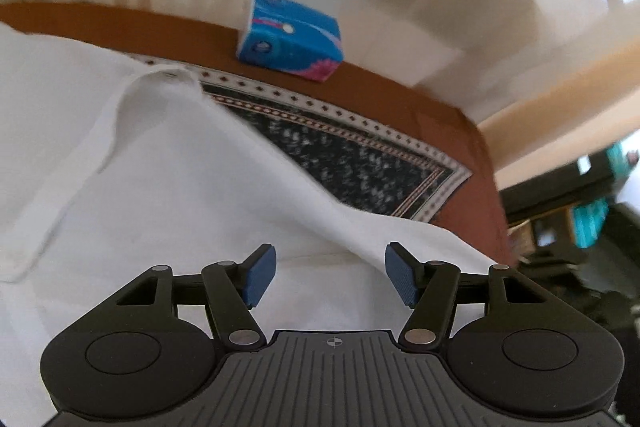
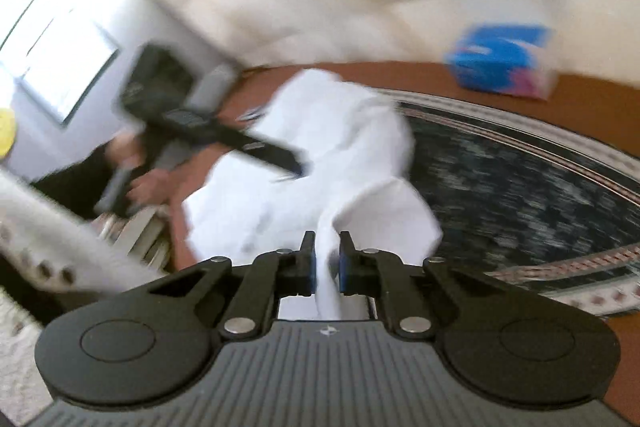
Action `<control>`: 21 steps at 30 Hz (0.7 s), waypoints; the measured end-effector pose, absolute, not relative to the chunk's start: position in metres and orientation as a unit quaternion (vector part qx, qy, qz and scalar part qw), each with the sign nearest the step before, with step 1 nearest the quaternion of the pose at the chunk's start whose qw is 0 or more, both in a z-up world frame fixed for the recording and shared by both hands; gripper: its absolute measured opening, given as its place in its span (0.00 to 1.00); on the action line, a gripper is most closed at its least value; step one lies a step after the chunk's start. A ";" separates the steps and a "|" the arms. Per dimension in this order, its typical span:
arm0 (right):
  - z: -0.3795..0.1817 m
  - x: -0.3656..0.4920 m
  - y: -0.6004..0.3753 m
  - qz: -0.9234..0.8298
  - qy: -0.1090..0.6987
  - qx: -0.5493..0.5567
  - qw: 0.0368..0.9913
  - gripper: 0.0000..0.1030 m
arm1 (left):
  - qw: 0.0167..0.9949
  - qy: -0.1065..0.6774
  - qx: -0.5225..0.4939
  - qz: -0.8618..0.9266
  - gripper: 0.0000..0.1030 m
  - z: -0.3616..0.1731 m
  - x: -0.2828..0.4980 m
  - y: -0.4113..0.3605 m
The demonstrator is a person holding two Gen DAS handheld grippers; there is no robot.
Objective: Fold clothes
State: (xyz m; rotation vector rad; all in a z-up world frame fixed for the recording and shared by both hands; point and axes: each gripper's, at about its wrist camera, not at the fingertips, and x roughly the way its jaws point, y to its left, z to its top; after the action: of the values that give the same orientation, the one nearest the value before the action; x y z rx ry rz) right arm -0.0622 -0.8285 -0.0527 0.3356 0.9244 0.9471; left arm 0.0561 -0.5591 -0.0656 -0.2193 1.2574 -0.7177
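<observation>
Atop patterned cloth [image 2: 520,179], white shirt [image 2: 340,155] sits pinched in right claw [image 2: 327,263].

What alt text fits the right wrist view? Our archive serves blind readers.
The right gripper is shut on a fold of a white garment lying over a dark patterned cloth on a brown table. The left gripper hovers over it; a blue tissue pack sits behind.

White shirt [image 1: 168,163], rumpled, spread over the patterned dark mat [image 1: 360,163], one fold pinched up [image 2: 328,247]
</observation>
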 end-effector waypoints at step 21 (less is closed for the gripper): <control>-0.115 -0.133 -0.665 0.483 0.529 0.049 0.697 0.33 | 0.728 0.592 -0.191 -0.288 0.31 -0.148 0.009 -0.487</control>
State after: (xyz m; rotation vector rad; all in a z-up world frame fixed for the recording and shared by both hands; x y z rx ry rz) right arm -0.1332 -0.6649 -0.1149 0.1097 1.1791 1.0767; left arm 0.0093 -0.4868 -0.1478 -0.4201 1.3039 -0.6349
